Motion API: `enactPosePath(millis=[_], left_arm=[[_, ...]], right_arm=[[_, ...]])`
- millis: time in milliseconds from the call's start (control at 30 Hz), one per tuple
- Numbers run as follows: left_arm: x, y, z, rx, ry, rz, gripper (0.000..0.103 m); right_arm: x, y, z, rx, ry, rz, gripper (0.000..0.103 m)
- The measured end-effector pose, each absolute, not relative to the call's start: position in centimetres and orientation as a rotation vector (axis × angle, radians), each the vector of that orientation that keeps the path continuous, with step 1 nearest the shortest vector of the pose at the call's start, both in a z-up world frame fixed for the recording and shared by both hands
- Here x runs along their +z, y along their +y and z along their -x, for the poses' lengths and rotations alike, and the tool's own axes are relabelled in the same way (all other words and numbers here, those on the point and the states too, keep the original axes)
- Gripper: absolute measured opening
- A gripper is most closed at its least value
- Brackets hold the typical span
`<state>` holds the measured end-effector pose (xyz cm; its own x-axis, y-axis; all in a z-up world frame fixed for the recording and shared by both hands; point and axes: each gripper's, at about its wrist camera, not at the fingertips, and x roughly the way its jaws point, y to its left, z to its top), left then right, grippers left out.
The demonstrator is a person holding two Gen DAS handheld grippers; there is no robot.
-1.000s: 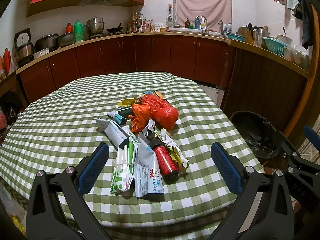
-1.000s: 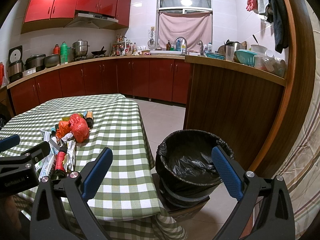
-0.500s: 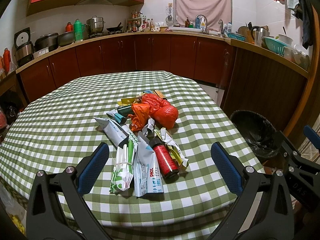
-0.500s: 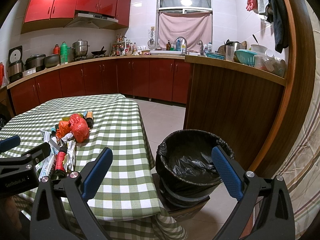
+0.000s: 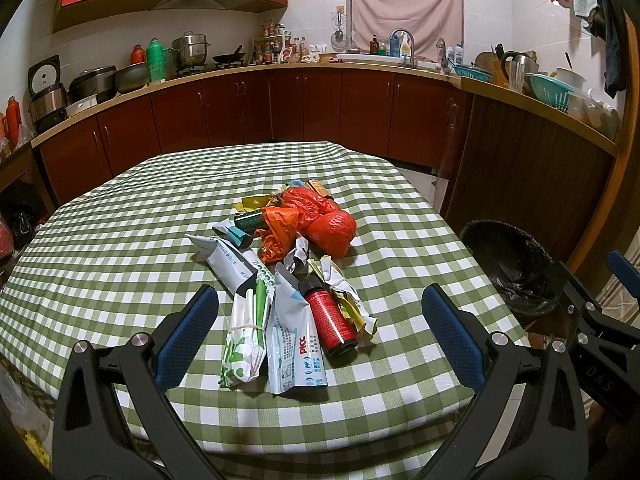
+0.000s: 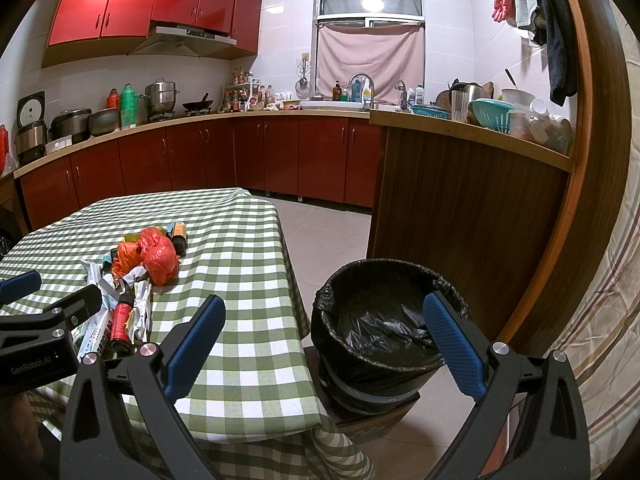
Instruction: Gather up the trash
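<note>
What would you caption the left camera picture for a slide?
Open left claw poised over a trash pile on a checked table, lined bin waiting beside it.

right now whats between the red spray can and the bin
Left wrist view: crumpled wrappers beside the red spray can, then bare checked tablecloth to the table edge, then the bin.

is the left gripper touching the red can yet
Apart. The left wrist view shows the open left gripper short of the red can, with tablecloth visible between each finger and the can.
</note>
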<state>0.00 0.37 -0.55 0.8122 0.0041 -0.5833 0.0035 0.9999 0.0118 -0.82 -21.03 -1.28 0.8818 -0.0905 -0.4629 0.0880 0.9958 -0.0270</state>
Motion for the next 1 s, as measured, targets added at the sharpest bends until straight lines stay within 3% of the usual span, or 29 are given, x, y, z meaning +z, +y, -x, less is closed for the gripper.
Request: enactPosePath(millis=[567,767,933,1000], left_arm=[[-1.3,4.2,-0.7,0.065,0.666,0.008,0.099],[-1.7,7.2,-0.8,0.114,0.691,0.005,0.087],[-1.9,9.3,-0.8,0.14,0.706,0.017,0.086],[-2.1,9.9,-0.8,0.146,0.717,0.019,0.086]], right_arm=[[-2.3,-19.9,-0.1,-0.051,0.525,0.013,0.096],[-3.0,-17.3,-1.3,0.034,0.547,0.029,0.096],[-3.6,-14.4,-2.5,0.114,0.564,0.059,0.094],[-3.7,-13.7,-2.9,0.14,0.576,0.057,0.089]])
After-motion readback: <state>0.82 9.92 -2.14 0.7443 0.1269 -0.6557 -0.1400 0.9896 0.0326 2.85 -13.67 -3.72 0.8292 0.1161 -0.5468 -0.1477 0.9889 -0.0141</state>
